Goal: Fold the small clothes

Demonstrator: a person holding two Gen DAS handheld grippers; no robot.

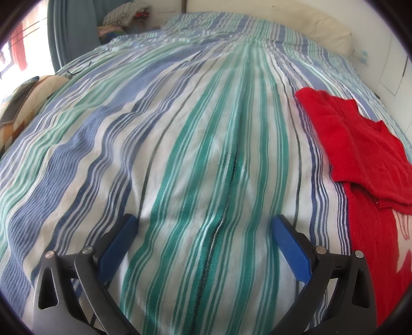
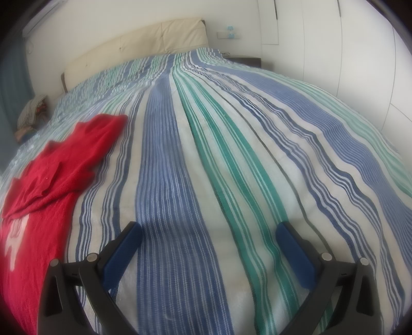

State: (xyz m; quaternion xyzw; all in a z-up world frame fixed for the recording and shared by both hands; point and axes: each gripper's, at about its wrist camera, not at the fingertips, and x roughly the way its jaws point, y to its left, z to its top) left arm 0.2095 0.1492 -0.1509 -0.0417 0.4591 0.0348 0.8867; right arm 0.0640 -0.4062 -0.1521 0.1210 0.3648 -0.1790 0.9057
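Observation:
A small red knitted garment [image 1: 360, 154] with a white motif lies on the striped bedspread [image 1: 180, 128], its upper part folded over. In the left wrist view it is at the right edge; in the right wrist view the garment [image 2: 56, 165] is at the left edge. My left gripper [image 1: 204, 224] is open and empty above bare bedspread, left of the garment. My right gripper [image 2: 208, 232] is open and empty above the bedspread [image 2: 231, 154], right of the garment. Neither gripper touches the cloth.
A cream headboard [image 2: 144, 43] stands at the far end of the bed. A pile of clothes [image 1: 123, 18] sits beyond the bed by a blue curtain. A patterned cushion [image 1: 23, 103] lies at the left edge. White wardrobe doors [image 2: 347, 51] line the right wall.

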